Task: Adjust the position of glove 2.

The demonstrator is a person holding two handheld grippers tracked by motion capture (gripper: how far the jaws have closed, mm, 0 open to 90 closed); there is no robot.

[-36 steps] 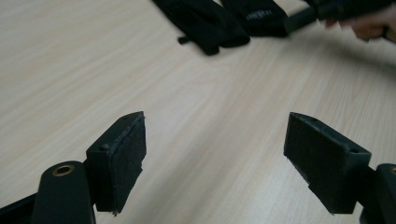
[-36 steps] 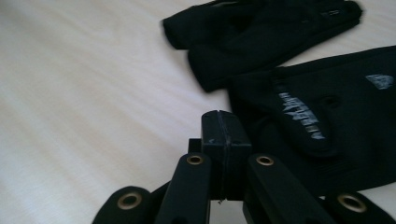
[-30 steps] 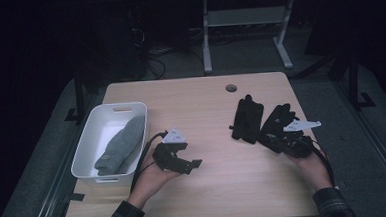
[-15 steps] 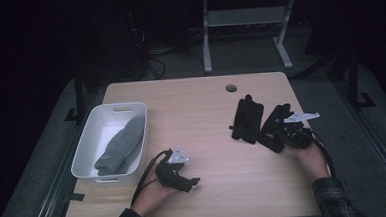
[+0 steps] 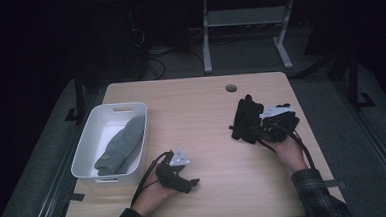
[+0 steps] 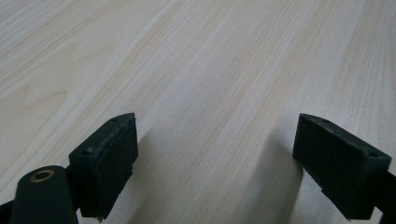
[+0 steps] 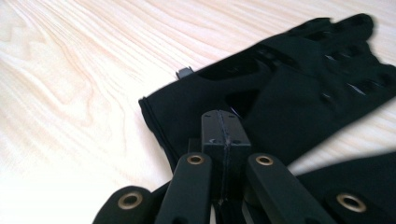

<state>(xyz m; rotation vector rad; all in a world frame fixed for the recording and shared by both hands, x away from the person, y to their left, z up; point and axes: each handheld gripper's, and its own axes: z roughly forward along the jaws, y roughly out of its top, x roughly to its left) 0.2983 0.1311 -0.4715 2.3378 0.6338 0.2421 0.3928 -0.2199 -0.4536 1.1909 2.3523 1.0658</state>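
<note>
- Right gripper: my jaws are pressed flat together, pad to pad, over the cuff end of a black glove. I cannot tell whether a fold of fabric is pinched between them or they merely rest on it; no cloth shows in the seam.
- From the high view, the black glove lies flat on the right half of the wooden table, just below the round cable hole. The right gripper sits at its near edge, touching it.
- A second piece of dark fabric shows at the lower right of the right gripper view; likely the pair's other glove, but I can't confirm.
- Left gripper: jaws wide apart, nothing between them, only bare wood grain beneath. In the high view the left gripper rests low near the front edge, just right of the white bin.
- The bin holds a grey sock-like cloth lying lengthwise.
- Judgement: the left stands clear so the right can work the glove; the bin looks like the destination.
</note>
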